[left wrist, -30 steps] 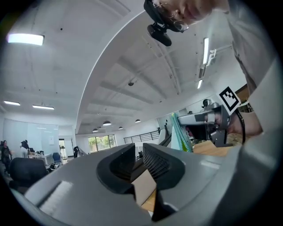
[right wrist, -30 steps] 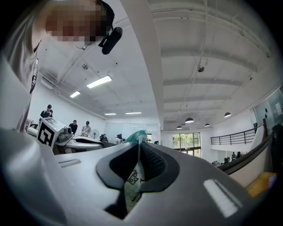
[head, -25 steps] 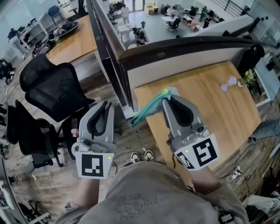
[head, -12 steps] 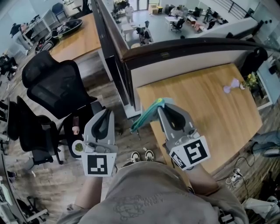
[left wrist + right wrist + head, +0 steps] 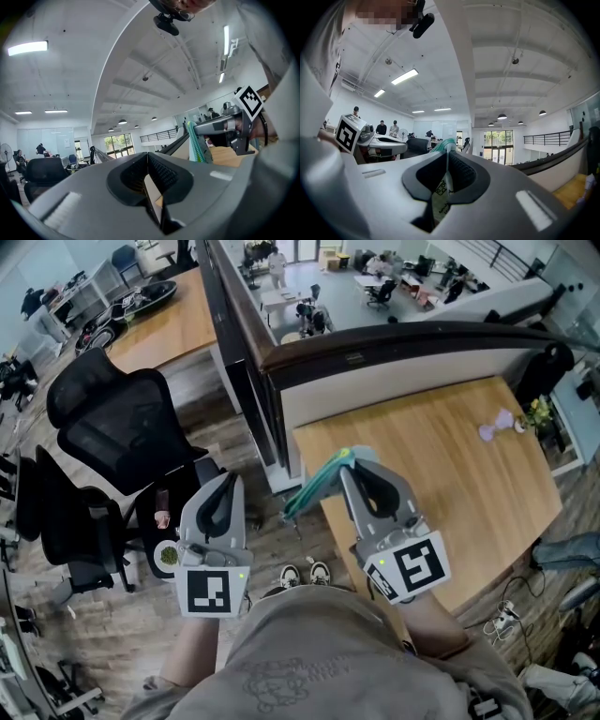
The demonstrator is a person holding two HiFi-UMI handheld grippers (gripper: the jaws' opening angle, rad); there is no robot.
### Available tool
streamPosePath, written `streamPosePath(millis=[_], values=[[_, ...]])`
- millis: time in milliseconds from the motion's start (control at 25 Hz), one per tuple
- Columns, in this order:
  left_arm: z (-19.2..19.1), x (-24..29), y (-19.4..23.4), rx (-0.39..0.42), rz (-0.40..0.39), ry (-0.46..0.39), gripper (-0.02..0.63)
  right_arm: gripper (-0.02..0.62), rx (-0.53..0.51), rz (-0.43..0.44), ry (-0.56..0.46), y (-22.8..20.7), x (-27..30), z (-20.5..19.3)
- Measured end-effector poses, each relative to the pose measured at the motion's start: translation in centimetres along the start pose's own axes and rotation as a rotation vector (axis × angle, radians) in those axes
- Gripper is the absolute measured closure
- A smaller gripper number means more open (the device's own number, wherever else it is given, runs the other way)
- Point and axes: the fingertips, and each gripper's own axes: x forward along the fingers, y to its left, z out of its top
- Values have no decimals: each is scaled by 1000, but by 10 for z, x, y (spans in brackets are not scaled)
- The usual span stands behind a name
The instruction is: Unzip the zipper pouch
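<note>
My right gripper (image 5: 349,463) is shut on a teal zipper pouch (image 5: 317,484), which hangs out to the left of its tips above the desk's near-left corner. In the right gripper view the pouch (image 5: 443,180) sits pinched between the closed jaws, a printed label showing. My left gripper (image 5: 228,482) is held over the floor to the left, apart from the pouch, shut with nothing in it. From the left gripper view the pouch (image 5: 196,145) hangs from the right gripper (image 5: 220,126), off to the right of the left gripper (image 5: 148,157).
A wooden desk (image 5: 450,456) lies under my right hand, with a small purple object (image 5: 495,427) and a plant (image 5: 536,411) at its far right. A dark partition (image 5: 375,343) borders it. A black office chair (image 5: 112,427) stands to the left. Shoes (image 5: 305,573) show on the floor below.
Both grippers have come slightly closer to the body in the head view, the right one bringing the pouch along. Over the last half second almost nothing has moved.
</note>
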Motion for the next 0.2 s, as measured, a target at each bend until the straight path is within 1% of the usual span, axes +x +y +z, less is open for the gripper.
streamPosePath(millis=[200], values=[[2, 2, -1, -7, -5, -7, 606, 572, 6, 3, -2, -2, 0, 0]])
